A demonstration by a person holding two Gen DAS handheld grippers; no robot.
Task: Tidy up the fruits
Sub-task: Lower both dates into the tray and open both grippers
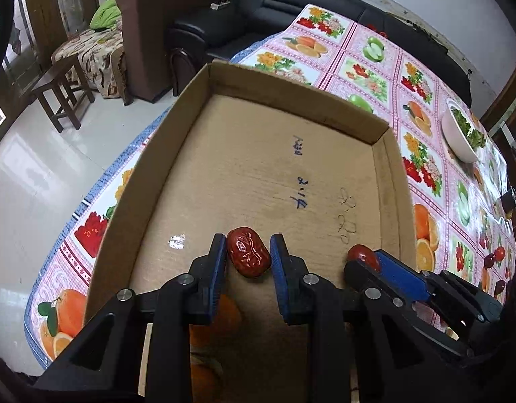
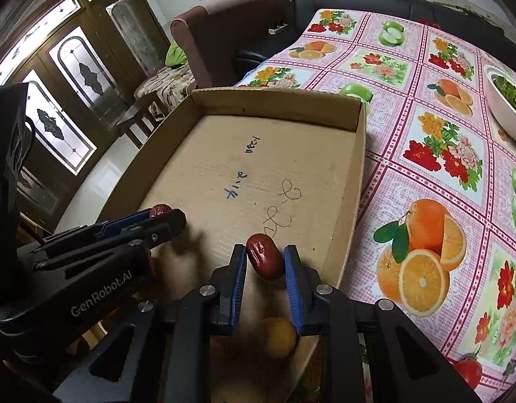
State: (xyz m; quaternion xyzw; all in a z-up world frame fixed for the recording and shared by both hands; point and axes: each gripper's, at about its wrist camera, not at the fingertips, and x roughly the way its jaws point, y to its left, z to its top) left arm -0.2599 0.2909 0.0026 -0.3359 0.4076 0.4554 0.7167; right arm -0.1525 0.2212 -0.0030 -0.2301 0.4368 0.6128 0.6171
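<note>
Left claw (image 1: 248, 258) clamped on a red date (image 1: 248, 257), long axis tilted; right claw (image 2: 266, 262) clamped on another date (image 2: 266, 261), just beside. Both over the near end of the cardboard tray (image 1: 291, 154); floor directly beneath, oranges (image 1: 221, 319) nearer.

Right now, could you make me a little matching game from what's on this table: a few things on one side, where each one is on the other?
Things:
1. left date
2. right date
3. white bowl
4. yellow fruit

Places:
A. on the tablecloth, outside the box
B. in the box's near end, under the right gripper
C. clamped in the left gripper
D. clamped in the right gripper

Pairs: 1-C, 2-D, 3-A, 4-B
</note>
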